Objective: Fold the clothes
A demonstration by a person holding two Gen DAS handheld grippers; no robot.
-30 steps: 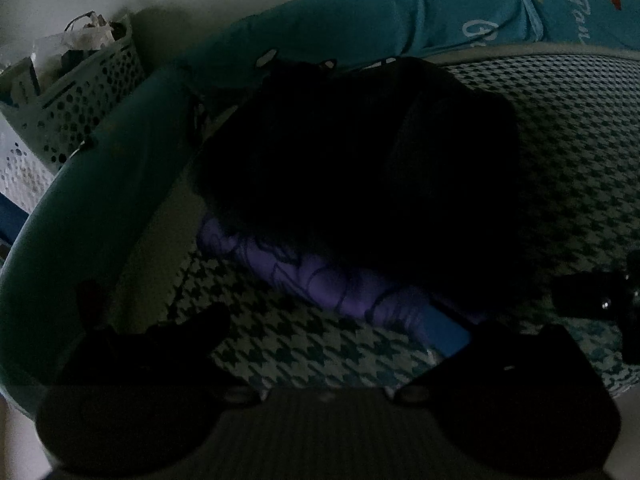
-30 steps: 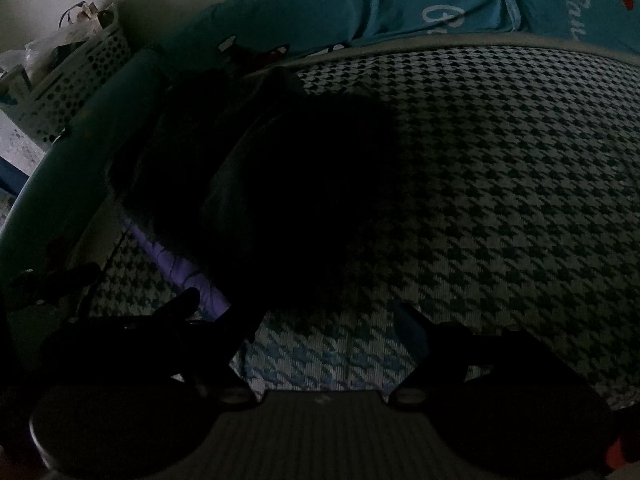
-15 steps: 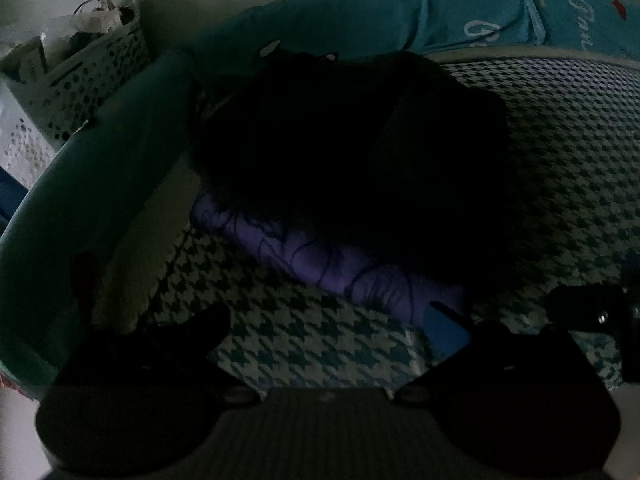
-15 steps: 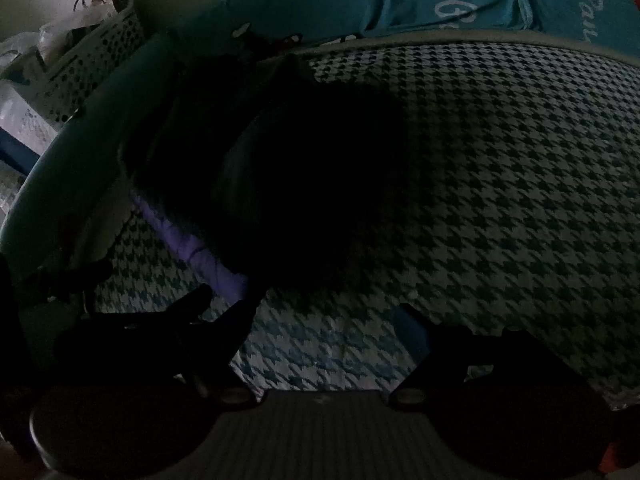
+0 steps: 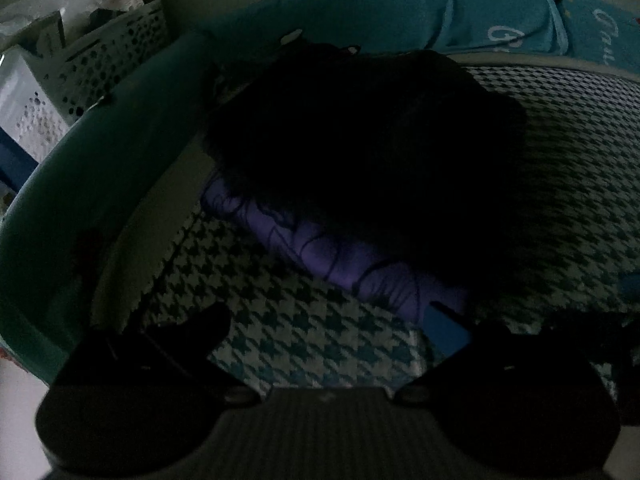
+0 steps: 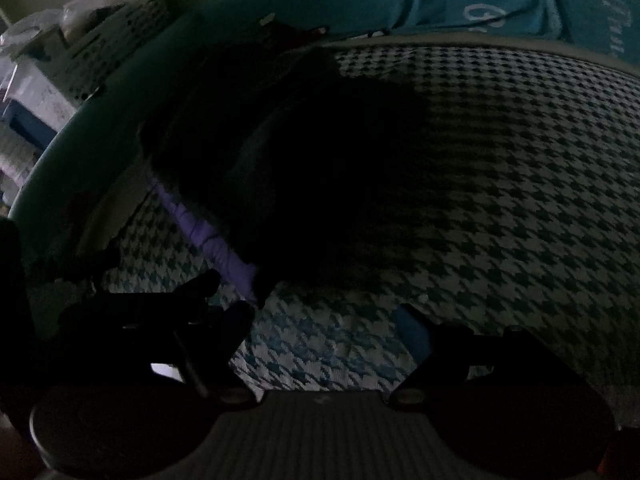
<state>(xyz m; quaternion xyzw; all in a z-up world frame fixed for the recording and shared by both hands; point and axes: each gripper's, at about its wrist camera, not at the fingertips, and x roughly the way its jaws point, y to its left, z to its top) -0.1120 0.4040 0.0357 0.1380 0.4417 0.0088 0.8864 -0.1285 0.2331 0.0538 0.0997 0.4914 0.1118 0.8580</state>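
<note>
A black garment (image 5: pixel 360 152) lies heaped on the houndstooth bed cover (image 5: pixel 304 320), too dark to show its folds. Under its near edge a purple garment (image 5: pixel 328 252) sticks out. My left gripper (image 5: pixel 332 320) hangs open just in front of the purple cloth, with only bed cover between its fingers. Its blue right pad (image 5: pixel 444 328) sits by the purple garment's end. In the right wrist view the black garment (image 6: pixel 320 168) fills the middle left, with the purple garment (image 6: pixel 216 244) peeking out below it. My right gripper (image 6: pixel 324 320) is open over bare cover, right of the purple end.
A white perforated basket (image 5: pixel 100 52) full of items stands at the far left beyond a teal padded rim (image 5: pixel 80 184). A teal pillow with white lettering (image 5: pixel 500 20) runs along the back. The houndstooth cover (image 6: pixel 500 168) stretches out flat to the right.
Both views have rolled slightly, so the basket and garments shift a little in frame. Both grippers stay open and the garments lie as before.
</note>
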